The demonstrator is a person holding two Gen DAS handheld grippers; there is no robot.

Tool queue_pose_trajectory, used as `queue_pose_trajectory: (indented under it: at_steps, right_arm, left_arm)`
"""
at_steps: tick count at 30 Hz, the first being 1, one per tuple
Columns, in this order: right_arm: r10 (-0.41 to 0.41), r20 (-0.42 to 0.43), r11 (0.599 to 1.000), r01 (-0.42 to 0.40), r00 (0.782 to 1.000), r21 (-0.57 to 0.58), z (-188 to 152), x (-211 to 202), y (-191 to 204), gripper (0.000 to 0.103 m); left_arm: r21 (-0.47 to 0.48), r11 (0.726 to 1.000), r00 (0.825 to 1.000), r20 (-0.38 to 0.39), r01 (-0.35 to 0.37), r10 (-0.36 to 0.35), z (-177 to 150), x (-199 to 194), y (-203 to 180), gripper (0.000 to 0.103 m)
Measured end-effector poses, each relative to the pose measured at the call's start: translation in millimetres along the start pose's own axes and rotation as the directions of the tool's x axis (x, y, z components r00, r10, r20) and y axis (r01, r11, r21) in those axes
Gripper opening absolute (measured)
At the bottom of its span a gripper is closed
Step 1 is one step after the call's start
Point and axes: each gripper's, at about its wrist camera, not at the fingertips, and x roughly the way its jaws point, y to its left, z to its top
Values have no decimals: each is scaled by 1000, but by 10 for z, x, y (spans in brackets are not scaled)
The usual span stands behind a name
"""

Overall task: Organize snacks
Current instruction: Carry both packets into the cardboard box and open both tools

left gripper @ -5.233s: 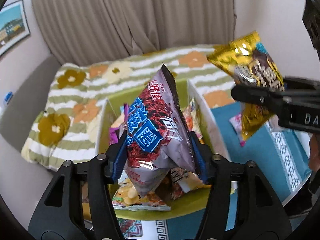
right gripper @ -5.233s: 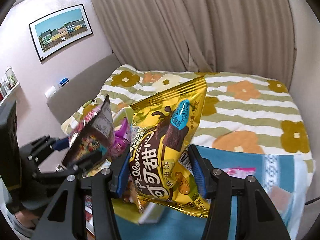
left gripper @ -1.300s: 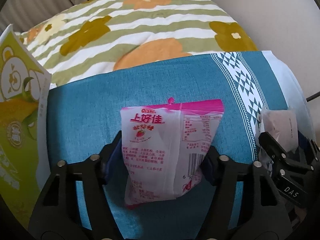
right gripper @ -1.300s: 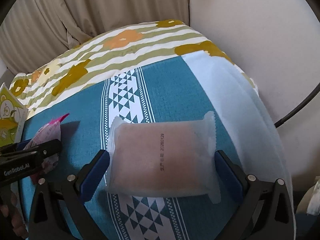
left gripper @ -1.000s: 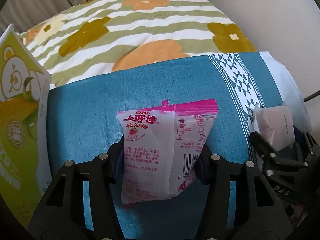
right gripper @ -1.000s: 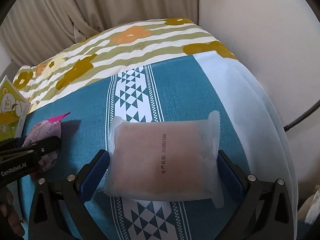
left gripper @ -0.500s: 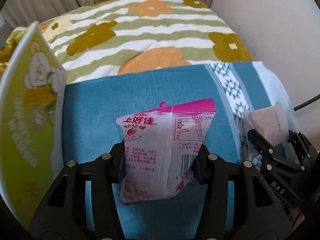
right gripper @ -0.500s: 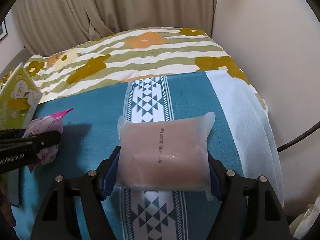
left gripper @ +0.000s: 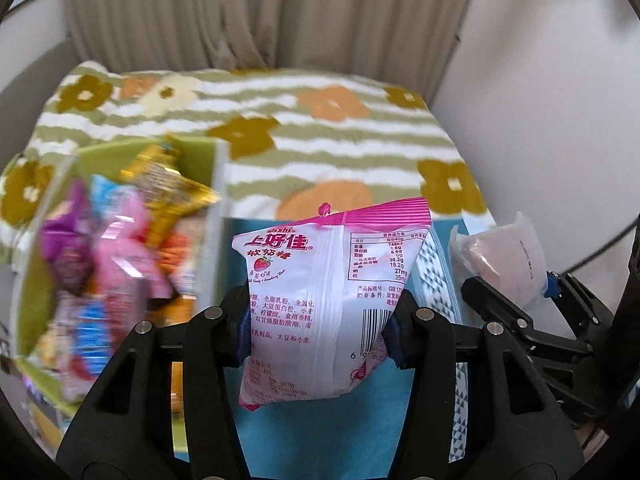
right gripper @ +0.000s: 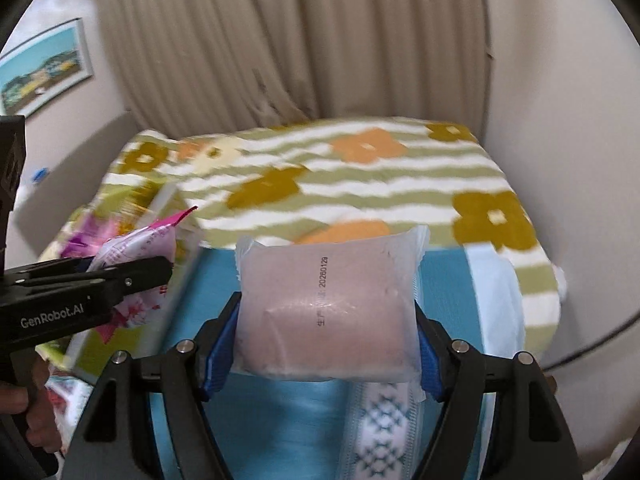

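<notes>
Two grippers are at work, and each carries one packet. The left gripper point(left gripper: 320, 328) pinches a pink-and-white strawberry candy bag point(left gripper: 328, 296) between its blue pads, the bag standing upright with its printed back and barcode facing the camera; the same bag shows at the left of the right wrist view point(right gripper: 140, 264), sticking out past the black finger marked GenRobot.AI. The right gripper point(right gripper: 326, 344) clamps one translucent pinkish pouch point(right gripper: 328, 304) with a date code printed down its face, and that pouch also appears at the right edge of the left wrist view point(left gripper: 500, 260). Both packets are held in the air above one teal cloth with a white geometric band point(left gripper: 328, 432), which lies over a green-and-white striped blanket with orange and brown flowers point(left gripper: 320, 128). To the left stands one green cardboard box point(left gripper: 216, 208), holding a blurred heap of snacks; a gold packet point(left gripper: 168, 184), a purple one point(left gripper: 64, 248) and a pink one point(left gripper: 120, 256) can be made out, the rest too smeared to count. Beige curtains point(right gripper: 280, 40) hang at the far side, and one framed picture point(right gripper: 44, 68) is on the left wall. Compared with half a second ago, both packets have been raised from the cloth, and the cameras have tilted up so the curtain and the open box interior have come into sight.
</notes>
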Motion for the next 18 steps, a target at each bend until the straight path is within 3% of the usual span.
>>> queue_pose_trajectory:
  at_steps: [5,9,15,16,17,18]
  right_arm:
    - [134,27,990,-133,991,-39,274,-130,503,70]
    - [212,41,976,-209,976,-61,452,-127,1008,70]
    - [248,36,968,-247,968,-37,628,57,1619,70]
    - [248,34,969,-246,968,-35,646,100,1682,70]
    - [246,29,969,-245,969,-35,656,143,1763,70]
    - [243,24,970,-242,970,-34,664,183,1842,70]
  left_arm:
    - [-38,995,994,58,-87,89,116,-437,590,47]
    - [-40,990,989,57,-137,140,179,-540,1078,47]
    - [-45,991,992,-16,-124,124,188,-430,1799,49]
    - [-42,993,993,-23,-114,113,182,-400,1872,58]
    - [-38,993,994,-25,-109,108,172,-371,1944,90]
    - [-24,993,993,-28,-118,117,158,-343,2016,103]
